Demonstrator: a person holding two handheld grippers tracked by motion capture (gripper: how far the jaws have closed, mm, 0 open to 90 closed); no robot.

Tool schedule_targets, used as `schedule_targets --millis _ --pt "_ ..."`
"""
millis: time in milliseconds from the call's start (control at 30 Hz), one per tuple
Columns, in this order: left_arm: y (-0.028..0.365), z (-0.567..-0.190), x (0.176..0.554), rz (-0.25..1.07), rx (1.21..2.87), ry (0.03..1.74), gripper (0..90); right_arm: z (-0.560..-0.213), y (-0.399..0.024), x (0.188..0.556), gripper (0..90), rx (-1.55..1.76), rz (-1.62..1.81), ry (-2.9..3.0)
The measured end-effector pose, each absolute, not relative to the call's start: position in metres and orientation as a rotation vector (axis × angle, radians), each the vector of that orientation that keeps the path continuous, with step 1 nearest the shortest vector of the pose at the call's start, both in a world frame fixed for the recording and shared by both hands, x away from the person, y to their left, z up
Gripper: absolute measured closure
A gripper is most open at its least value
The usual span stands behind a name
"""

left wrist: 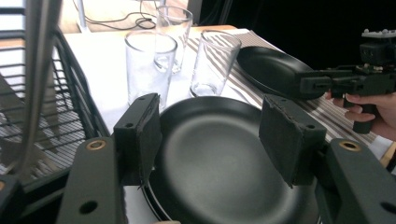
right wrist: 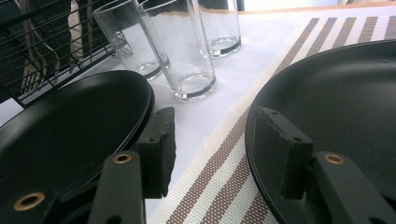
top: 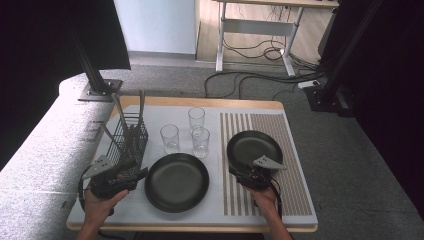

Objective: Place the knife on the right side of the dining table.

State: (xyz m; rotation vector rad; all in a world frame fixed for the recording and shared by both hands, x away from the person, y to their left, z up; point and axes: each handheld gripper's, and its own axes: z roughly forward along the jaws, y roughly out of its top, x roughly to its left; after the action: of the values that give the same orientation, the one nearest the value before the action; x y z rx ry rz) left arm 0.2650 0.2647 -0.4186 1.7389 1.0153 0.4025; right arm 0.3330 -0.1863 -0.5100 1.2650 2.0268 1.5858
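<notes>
Two black plates lie on the table. The near plate [top: 176,181] [left wrist: 219,158] [right wrist: 70,126] rests on the white mat, and the other plate [top: 254,149] [left wrist: 271,67] [right wrist: 345,107] on the striped placemat [top: 290,165] [right wrist: 219,168]. My left gripper [top: 139,175] [left wrist: 215,135] hovers at the near plate's left rim, open, with nothing between its pads. My right gripper [top: 242,171] [right wrist: 212,144] [left wrist: 345,84] is low at the near-left edge of the placemat plate. It is open, one jaw between the two plates and the other over that plate's rim.
Three clear empty glasses [top: 169,138] [top: 200,142] [top: 196,119] stand upright behind the near plate. A black wire basket [top: 129,142] [left wrist: 56,121] with cutlery stands at the left, close to my left gripper. The table's front edge [top: 200,228] is just below my hands.
</notes>
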Motion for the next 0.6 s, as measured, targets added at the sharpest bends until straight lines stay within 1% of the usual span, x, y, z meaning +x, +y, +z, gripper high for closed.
schedule_targets --millis 600 --pt "0.286 -0.390 0.266 0.468 1.701 1.026 38.7 -0.511 -0.186 0.333 48.7 1.272 1.585 2.028"
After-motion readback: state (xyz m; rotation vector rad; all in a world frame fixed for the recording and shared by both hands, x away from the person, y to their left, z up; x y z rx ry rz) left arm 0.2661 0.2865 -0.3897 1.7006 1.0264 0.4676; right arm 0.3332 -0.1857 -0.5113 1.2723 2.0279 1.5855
